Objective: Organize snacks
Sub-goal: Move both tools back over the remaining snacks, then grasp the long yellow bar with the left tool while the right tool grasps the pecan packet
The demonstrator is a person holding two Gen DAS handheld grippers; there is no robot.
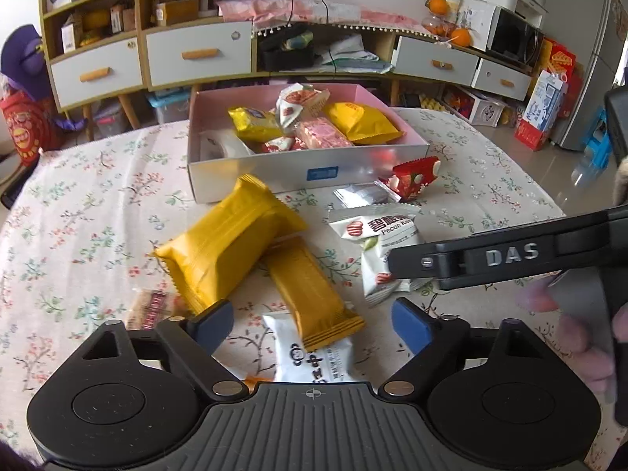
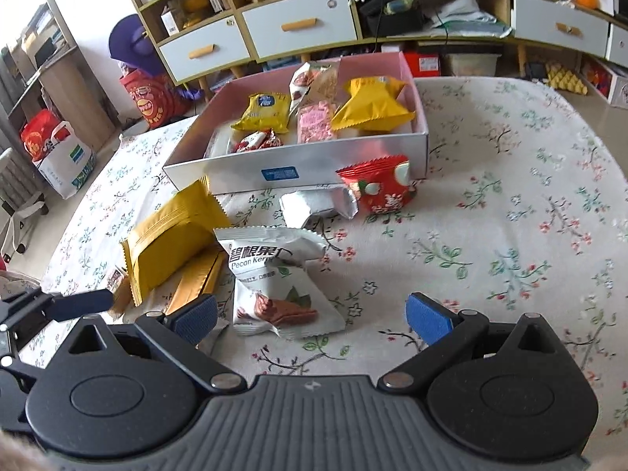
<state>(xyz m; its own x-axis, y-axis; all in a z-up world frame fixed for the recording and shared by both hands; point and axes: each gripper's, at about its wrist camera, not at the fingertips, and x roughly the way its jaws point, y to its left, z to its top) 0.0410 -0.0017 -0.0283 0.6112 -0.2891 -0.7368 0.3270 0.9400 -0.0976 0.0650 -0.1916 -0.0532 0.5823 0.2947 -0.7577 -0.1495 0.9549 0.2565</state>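
Loose snack packets lie on the floral tablecloth in front of a pink-lined box (image 1: pixel 274 172) (image 2: pixel 235 168) that holds several snacks. My left gripper (image 1: pixel 312 322) is open low over a narrow yellow packet (image 1: pixel 310 294) and a white packet (image 1: pixel 310 357); its pads touch neither. A big yellow packet (image 1: pixel 223 243) lies just left of them. My right gripper (image 2: pixel 312 316) is open around a white pecan packet (image 2: pixel 274 286) (image 1: pixel 376 243), its pads clear of it. A silver packet (image 2: pixel 318 204) and a red packet (image 2: pixel 376 188) sit by the box front.
A small brown packet (image 1: pixel 151 306) lies by my left finger. The right gripper's black finger (image 1: pixel 510 255) reaches in from the right in the left wrist view, a person's hand (image 1: pixel 581 337) behind it. Cabinets with drawers (image 1: pixel 200 55) stand beyond the table.
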